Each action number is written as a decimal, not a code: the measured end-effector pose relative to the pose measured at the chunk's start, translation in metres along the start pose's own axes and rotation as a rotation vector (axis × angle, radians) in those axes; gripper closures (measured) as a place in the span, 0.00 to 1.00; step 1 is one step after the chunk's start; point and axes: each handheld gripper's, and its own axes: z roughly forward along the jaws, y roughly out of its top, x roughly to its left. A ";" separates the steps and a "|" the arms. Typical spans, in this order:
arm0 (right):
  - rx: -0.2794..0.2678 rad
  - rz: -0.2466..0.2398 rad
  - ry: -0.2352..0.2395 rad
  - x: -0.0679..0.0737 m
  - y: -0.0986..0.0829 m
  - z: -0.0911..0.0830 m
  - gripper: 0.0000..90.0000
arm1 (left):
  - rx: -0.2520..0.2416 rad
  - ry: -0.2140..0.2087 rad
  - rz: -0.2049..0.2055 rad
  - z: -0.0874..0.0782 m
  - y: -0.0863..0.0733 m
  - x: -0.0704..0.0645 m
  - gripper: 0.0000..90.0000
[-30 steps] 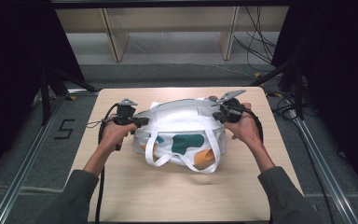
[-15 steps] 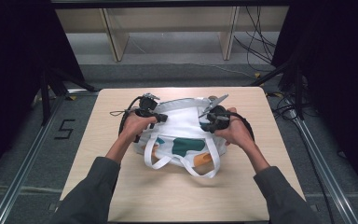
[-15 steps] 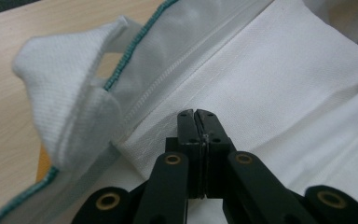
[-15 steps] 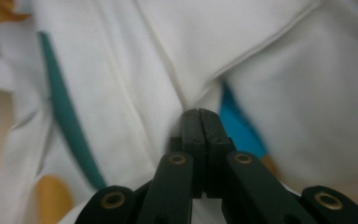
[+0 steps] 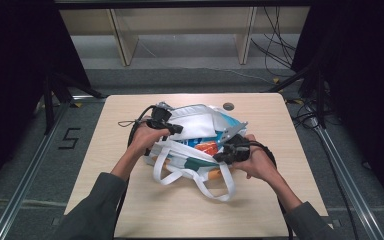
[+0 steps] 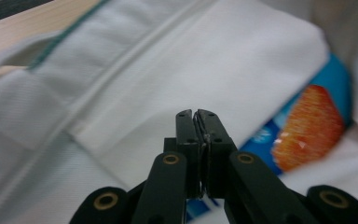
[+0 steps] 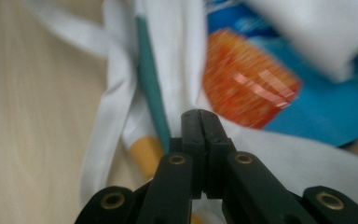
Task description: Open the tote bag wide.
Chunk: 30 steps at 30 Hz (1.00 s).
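Surface: a light wooden surface is seen from above, with a white cloth bag lying near its middle.
Bag: white fabric with a teal trim line; its white straps are looped out toward the person's edge of the surface.
Bag mouth: held apart between the two tongs, so a blue packet with an orange picture is exposed inside.
Left tongs: held at the bag's far-left rim; in the left gripper view the left tongs are pressed together, with a thin edge caught between the tips. Whether that edge is the bag's cloth cannot be told for certain.
Right tongs: held at the bag's near-right rim; in the right gripper view the right tongs are closed tip to tip against the white cloth beside the teal trim. Whether cloth is pinched cannot be told.
Packet in the gripper views: the blue packet is seen blurred to the right of the left tongs, and again just beyond the right tongs.
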 end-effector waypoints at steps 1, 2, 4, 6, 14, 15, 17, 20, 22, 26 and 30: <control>-0.013 0.006 -0.025 -0.003 0.002 -0.002 1.00 | 0.017 -0.012 0.025 0.000 -0.001 -0.005 0.97; -0.030 0.001 -0.055 -0.008 0.004 -0.002 1.00 | 0.029 -0.019 0.030 0.003 -0.003 -0.010 0.97; -0.022 0.024 -0.095 -0.015 0.008 -0.002 1.00 | 0.055 -0.036 0.044 0.010 -0.006 -0.014 0.96; 0.024 0.019 -0.113 -0.020 0.010 0.008 1.00 | 0.071 -0.021 0.051 0.018 -0.006 -0.014 0.96; 0.198 0.003 -0.072 -0.004 -0.021 0.020 1.00 | 0.133 0.119 0.021 0.057 0.026 0.005 0.99; 0.218 0.002 -0.069 0.001 -0.029 0.024 1.00 | 0.155 0.144 0.011 0.065 0.032 0.009 0.99; 0.236 -0.001 -0.058 0.004 -0.035 0.033 1.00 | 0.141 0.142 -0.033 0.068 0.037 0.017 0.99; 0.229 0.003 -0.035 0.002 -0.034 0.031 1.00 | 0.119 0.124 -0.069 0.066 0.034 0.022 0.99; 0.196 -0.005 -0.042 -0.001 -0.029 0.024 1.00 | 0.094 0.119 -0.074 0.055 0.032 0.020 0.99; 0.037 -0.005 -0.079 -0.009 0.001 -0.003 1.00 | 0.064 0.113 -0.015 0.032 0.026 0.014 0.98; -0.063 -0.036 -0.122 -0.024 0.029 -0.010 1.00 | 0.091 0.116 0.022 0.008 0.015 0.017 0.96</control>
